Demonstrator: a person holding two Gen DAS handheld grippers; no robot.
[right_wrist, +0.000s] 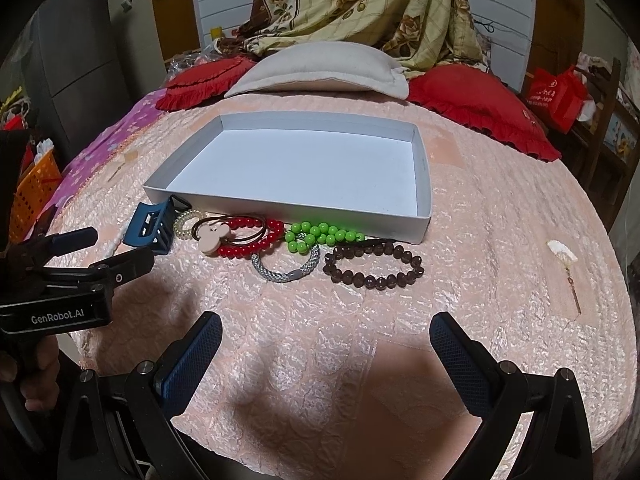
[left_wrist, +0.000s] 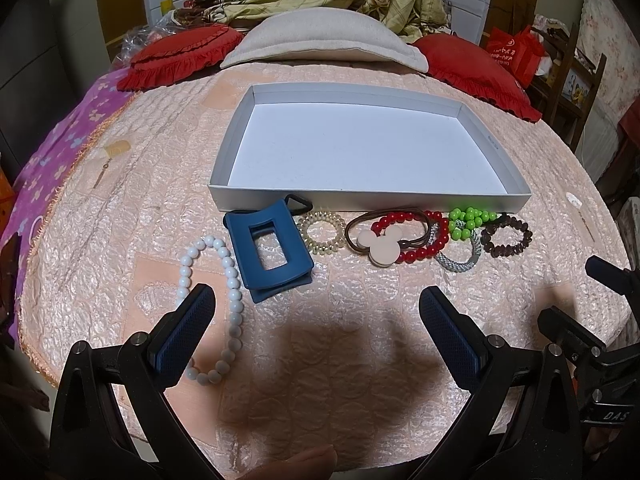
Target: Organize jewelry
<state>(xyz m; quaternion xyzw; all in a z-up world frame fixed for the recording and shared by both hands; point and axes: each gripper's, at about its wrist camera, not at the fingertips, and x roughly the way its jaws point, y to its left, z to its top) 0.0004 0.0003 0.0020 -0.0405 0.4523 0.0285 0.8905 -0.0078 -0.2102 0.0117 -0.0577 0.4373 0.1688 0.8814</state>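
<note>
A shallow white box [left_wrist: 520, 194] [right_wrist: 424, 216] lies on the pink bedspread with nothing in it. In front of it lies a row of jewelry: a white bead necklace [left_wrist: 232, 292], a blue hair claw [left_wrist: 272, 256] [right_wrist: 150, 230], a clear coil tie [left_wrist: 322, 232], a brown hair tie with a mouse-shaped charm [left_wrist: 380, 246] [right_wrist: 212, 236], a red bead bracelet [left_wrist: 432, 240] [right_wrist: 256, 240], green beads [left_wrist: 468, 220] [right_wrist: 320, 236], a grey woven bracelet [right_wrist: 286, 270] and a dark brown bead bracelet [left_wrist: 506, 236] [right_wrist: 374, 266]. My left gripper [left_wrist: 316, 300] is open, near the necklace. My right gripper [right_wrist: 326, 330] is open and empty.
Red cushions [left_wrist: 180, 56] [right_wrist: 480, 104], a beige pillow [left_wrist: 320, 44] and a floral quilt [right_wrist: 360, 4] lie at the head of the bed. An orange basket [right_wrist: 32, 192] stands at the left. A small hairpin [right_wrist: 566, 264] lies at the right.
</note>
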